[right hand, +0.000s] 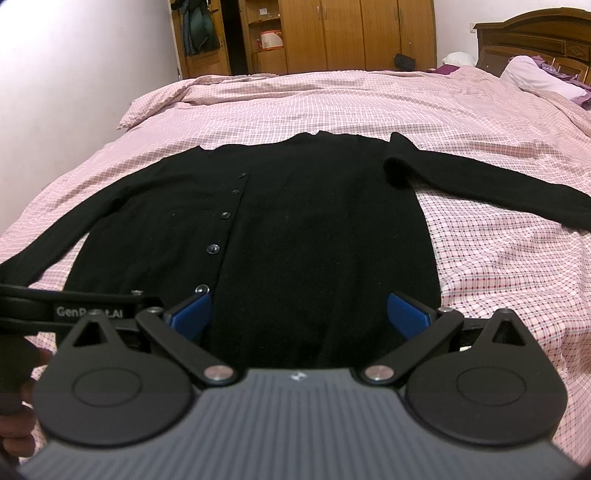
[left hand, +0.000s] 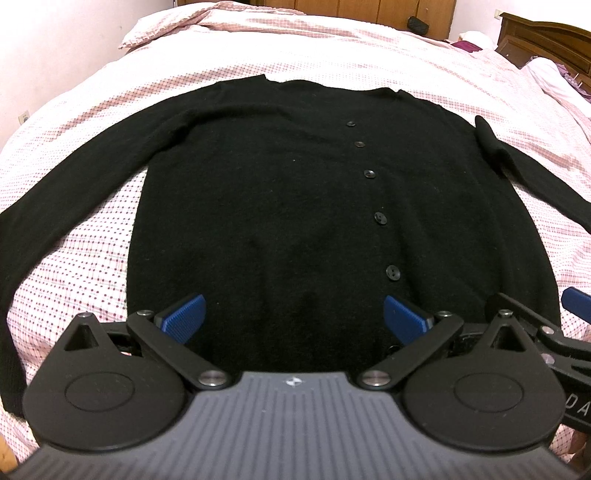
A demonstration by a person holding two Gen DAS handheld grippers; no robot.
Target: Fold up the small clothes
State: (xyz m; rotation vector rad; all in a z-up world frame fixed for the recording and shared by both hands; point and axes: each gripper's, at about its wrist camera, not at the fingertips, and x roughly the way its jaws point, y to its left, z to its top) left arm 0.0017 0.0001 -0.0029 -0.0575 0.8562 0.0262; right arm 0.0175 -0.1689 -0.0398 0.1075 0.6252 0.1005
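A black buttoned cardigan (left hand: 280,177) lies flat, front up, on the bed, neck away from me and both sleeves spread out sideways. Its right sleeve has the cuff end folded back near the shoulder (right hand: 397,162). My left gripper (left hand: 295,314) hovers open over the hem, left of the button row (left hand: 380,218), blue pads wide apart with nothing between them. My right gripper (right hand: 299,314) is also open above the hem, right of the button row (right hand: 212,249). The cardigan (right hand: 314,229) fills the middle of the right wrist view. The hem itself is hidden behind both grippers.
The bed is covered by a pink checked quilt (right hand: 498,258) with bare room on both sides of the garment. A white pillow (right hand: 532,75) and wooden headboard (right hand: 535,40) are at the far right. Wooden wardrobes (right hand: 332,33) stand beyond the bed.
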